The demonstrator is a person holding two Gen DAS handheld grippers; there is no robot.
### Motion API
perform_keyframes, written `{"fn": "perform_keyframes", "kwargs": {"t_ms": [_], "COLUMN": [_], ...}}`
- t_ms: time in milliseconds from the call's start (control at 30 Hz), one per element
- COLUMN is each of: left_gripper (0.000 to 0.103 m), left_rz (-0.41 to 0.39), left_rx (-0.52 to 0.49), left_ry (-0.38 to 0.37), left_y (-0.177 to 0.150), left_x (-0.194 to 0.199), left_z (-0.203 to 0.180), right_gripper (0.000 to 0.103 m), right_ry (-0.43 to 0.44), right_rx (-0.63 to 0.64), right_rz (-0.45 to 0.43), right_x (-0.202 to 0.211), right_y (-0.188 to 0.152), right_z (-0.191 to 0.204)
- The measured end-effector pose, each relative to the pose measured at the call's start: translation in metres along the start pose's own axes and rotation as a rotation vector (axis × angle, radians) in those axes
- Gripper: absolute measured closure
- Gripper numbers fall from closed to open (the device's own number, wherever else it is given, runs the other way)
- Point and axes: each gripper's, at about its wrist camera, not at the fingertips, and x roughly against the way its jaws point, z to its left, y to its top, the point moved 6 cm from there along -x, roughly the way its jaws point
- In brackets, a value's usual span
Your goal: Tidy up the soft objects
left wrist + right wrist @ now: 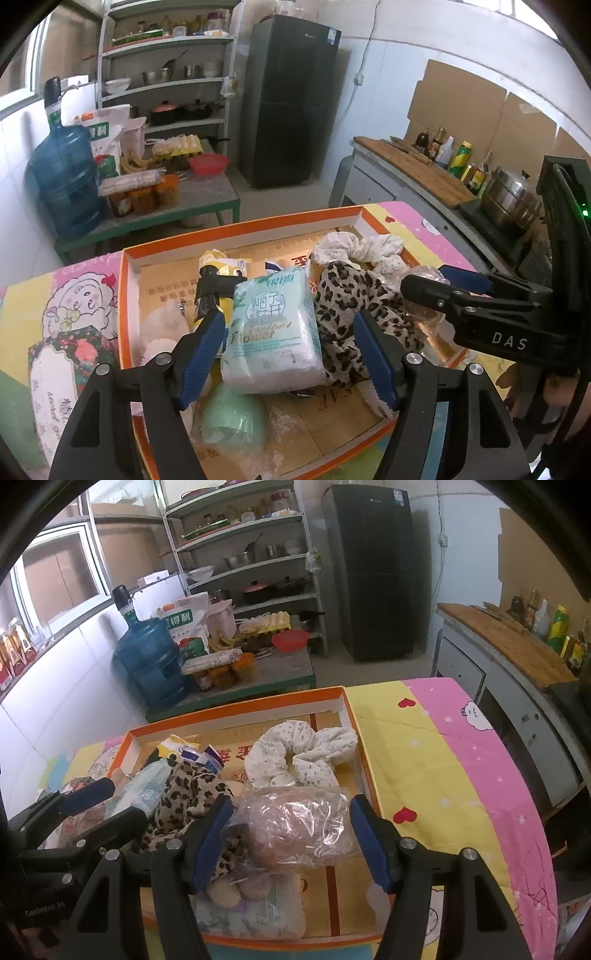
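Most soft stuff already sits in the orange box w/ both tongs spread: left tongs straddle the tissue pack, right tongs straddle the clear bag, neither pinched yet.

Yellow packet half behind tissue pack; leopard cloth partly under plastic bag

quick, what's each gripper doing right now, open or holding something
Left gripper: open, fingers either side of the tissue pack, not clamped.
Right gripper: open, fingers either side of the clear plastic bag, not clamped.
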Motion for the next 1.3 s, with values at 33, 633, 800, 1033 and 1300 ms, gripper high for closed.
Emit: {"fn": "perform_keyframes", "kwargs": {"t_ms": [33,633,800,1033,1300], "left_gripper": [0.029,0.029,0.029,0.029,0.029], "left_rz": [-0.004,-0.084,-0.106,-0.128,-0.124], "left_rx": [0.001,0.012,0.017,0.015,0.019], "left_ry": [-0.001,-0.003,-0.003,-0.012,-0.001], "left_y": [0.000,0.001,0.000,0.000,-0.004], "left_x": [0.002,0.047,0.063,0.079,0.088], "left_z": [0.000,0.001,0.005,0.007,0.014], "right_gripper": [0.037,0.037,0.037,0.037,0.039], "right_ry": [-0.002,-0.011,-0.003,-0.012,-0.076], "right_rx": [-0.001,-0.001,0.006,0.018,0.089], "right_rz": [-0.004,-0.068,-0.088,-0.107,-0.106], "right_x": [0.003,0.049,0.064,0.077,0.049], "right_y": [0.000,0.002,0.000,0.000,0.006], "right_z": [0.000,0.022,0.034,0.046,0.039]}}
